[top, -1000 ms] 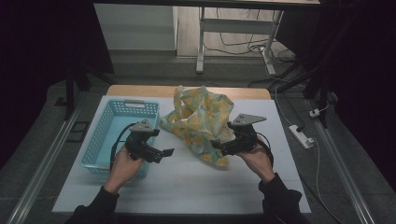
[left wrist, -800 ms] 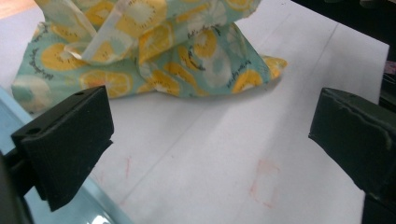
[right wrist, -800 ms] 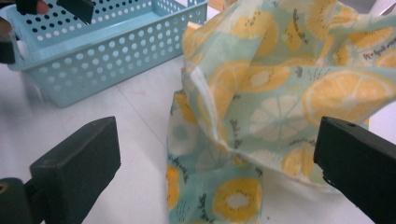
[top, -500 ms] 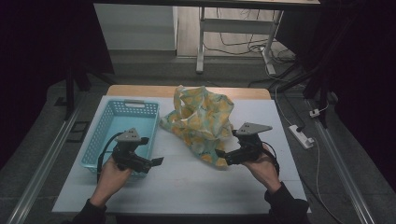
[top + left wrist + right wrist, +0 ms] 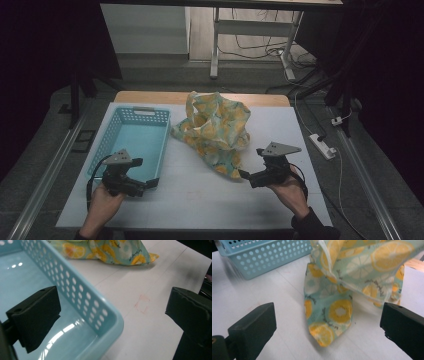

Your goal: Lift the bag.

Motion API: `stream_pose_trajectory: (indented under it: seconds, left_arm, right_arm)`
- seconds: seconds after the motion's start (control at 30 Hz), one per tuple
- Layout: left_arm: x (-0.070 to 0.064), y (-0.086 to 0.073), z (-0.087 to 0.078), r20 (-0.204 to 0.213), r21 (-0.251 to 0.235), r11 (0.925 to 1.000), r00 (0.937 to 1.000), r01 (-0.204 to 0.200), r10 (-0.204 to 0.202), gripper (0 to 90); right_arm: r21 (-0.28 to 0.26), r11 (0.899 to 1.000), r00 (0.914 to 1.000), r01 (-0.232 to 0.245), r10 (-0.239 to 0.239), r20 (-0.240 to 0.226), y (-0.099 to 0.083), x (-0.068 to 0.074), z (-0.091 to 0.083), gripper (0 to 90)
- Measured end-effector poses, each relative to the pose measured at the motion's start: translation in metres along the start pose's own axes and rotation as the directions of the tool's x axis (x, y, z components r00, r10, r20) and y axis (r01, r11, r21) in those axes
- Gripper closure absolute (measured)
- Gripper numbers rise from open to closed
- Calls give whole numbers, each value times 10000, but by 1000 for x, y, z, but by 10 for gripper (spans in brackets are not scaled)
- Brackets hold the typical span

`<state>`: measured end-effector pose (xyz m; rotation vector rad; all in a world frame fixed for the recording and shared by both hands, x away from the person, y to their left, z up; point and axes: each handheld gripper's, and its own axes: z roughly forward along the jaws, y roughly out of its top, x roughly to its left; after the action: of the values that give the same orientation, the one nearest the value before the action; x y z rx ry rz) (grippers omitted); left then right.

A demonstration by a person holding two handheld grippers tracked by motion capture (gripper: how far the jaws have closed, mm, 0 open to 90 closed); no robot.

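With both tools gaping and empty, the right tool (image 5: 245, 175) should close squarely on the near corner of the citrus-print bag (image 5: 215, 127), heaped at the bench's (image 5: 200, 200) twelve o'clock, beside the blue basket (image 5: 131, 142) under the left tool (image 5: 150, 184).

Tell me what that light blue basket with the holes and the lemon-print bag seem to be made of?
The light blue perforated basket looks like moulded plastic: its smooth glossy floor throws bright glints and its walls carry even rows of punched holes. The lemon-print bag looks like thin woven cloth, probably cotton: it slumps in soft folds, has a matte surface and shows a stitched edge in the right gripper view.
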<state>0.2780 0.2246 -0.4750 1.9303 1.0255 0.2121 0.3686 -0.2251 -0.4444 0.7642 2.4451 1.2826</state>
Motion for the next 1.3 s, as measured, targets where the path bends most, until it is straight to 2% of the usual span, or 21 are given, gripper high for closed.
stream_pose_trajectory:
  seconds: [0.43,0.57,0.8,0.87,1.0,1.07,1.3]
  left_arm:
    - [-1,-33,-21,-486,71,9992,9981,387,-384,0]
    - [-5,-39,-31,-818,-260,9990,9960,350,-371,0]
    - [-8,-53,-45,-1300,-439,9980,9902,448,-502,0]
    - [-7,-58,-47,-1462,-371,9980,9877,511,-560,0]
    - [-4,-68,-48,-1397,-228,9968,9870,770,-795,0]
    - [-3,-72,-49,-1490,-170,9965,9853,816,-832,0]
    - [0,-87,-48,-2199,657,9929,9721,987,-820,0]
  right_arm:
    - [125,9985,9977,-526,520,438,-38,-2,-19,5]
    - [160,9978,9956,-648,636,682,-49,-3,-26,5]
    - [239,9955,9899,-915,883,1112,-68,-1,-38,5]
    - [288,9946,9877,-1000,957,1238,-74,-2,-40,5]
    - [351,9918,9832,-1232,1172,1399,-84,-2,-46,5]
    - [433,9904,9809,-1315,1237,1499,-88,-2,-49,5]
    - [765,9844,9753,-1586,1442,1671,-104,-1,-55,5]
